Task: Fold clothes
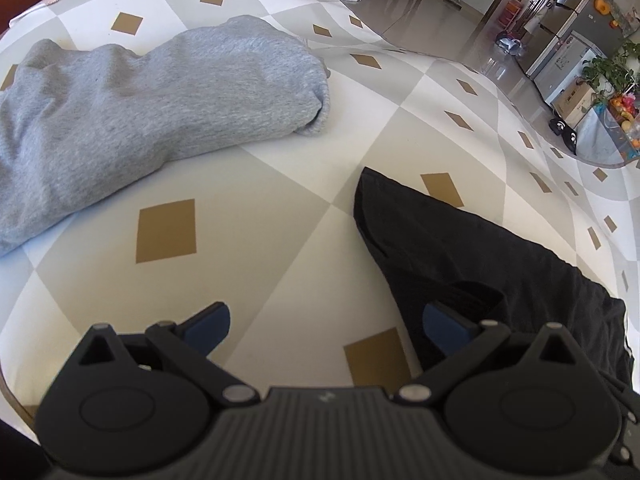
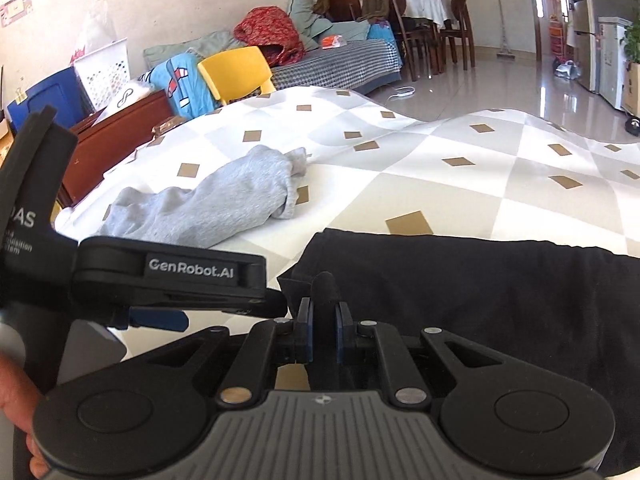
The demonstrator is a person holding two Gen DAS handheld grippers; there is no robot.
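A black garment (image 1: 480, 260) lies on the checked tablecloth (image 1: 280, 208), at the right of the left wrist view. My left gripper (image 1: 326, 330) is open just above the cloth. Its right pad hangs over the garment's near edge, its left pad over bare cloth, and nothing is pinched. In the right wrist view my right gripper (image 2: 324, 316) is shut on a raised fold of the black garment (image 2: 480, 300) near its left corner. One of the left gripper's fingers (image 2: 256, 300) reaches in beside that corner. A grey sweatshirt (image 1: 160, 100) (image 2: 208, 208) lies bunched further back on the left.
A person's hand (image 2: 16, 400) holds the left tool at the lower left. Behind the table stand a yellow chair (image 2: 236, 72), a wooden cabinet (image 2: 116, 140) and a sofa (image 2: 340, 60) piled with things. The table's far edge drops to a tiled floor (image 2: 500, 80).
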